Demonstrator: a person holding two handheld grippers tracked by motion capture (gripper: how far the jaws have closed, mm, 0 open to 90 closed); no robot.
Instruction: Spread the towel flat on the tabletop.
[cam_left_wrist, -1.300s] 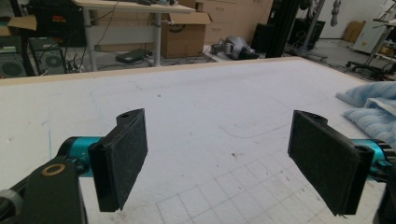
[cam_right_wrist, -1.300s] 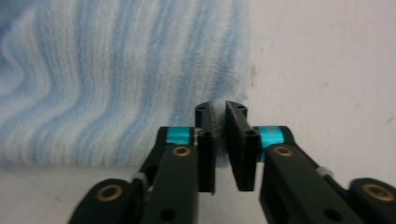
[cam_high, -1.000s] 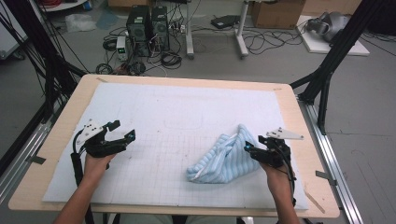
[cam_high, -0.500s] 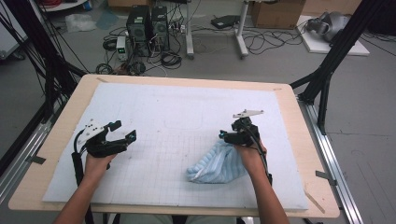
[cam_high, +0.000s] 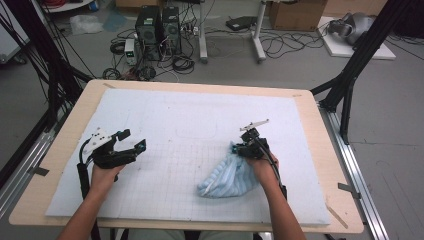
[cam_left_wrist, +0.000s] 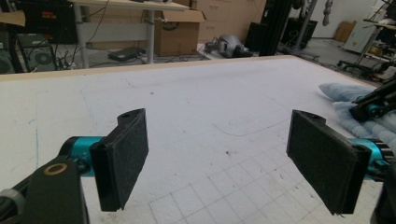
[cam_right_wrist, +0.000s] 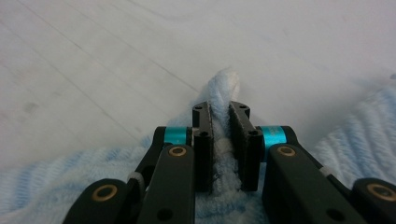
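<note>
A light blue striped towel (cam_high: 226, 175) lies bunched on the white gridded mat (cam_high: 200, 125), right of the middle. My right gripper (cam_high: 239, 148) is shut on the towel's far corner; in the right gripper view a fold of towel (cam_right_wrist: 223, 95) sticks out between the closed jaws of that gripper (cam_right_wrist: 220, 122). My left gripper (cam_high: 133, 139) hovers over the mat's left side, open, nothing between its jaws. In the left gripper view the left gripper (cam_left_wrist: 217, 140) stands wide open, with the towel (cam_left_wrist: 348, 95) and the other gripper at the far right.
The mat covers a wooden table (cam_high: 320, 135). Black frame legs (cam_high: 350, 75) stand off the right corner. Computer towers (cam_high: 157, 25) and cables lie on the floor behind the table. A cardboard box (cam_left_wrist: 180, 32) sits beyond the far edge.
My right gripper has carried the towel's corner leftward and away from me, toward the mat's middle, bunching the towel under it. My left gripper has stayed in place, open.
</note>
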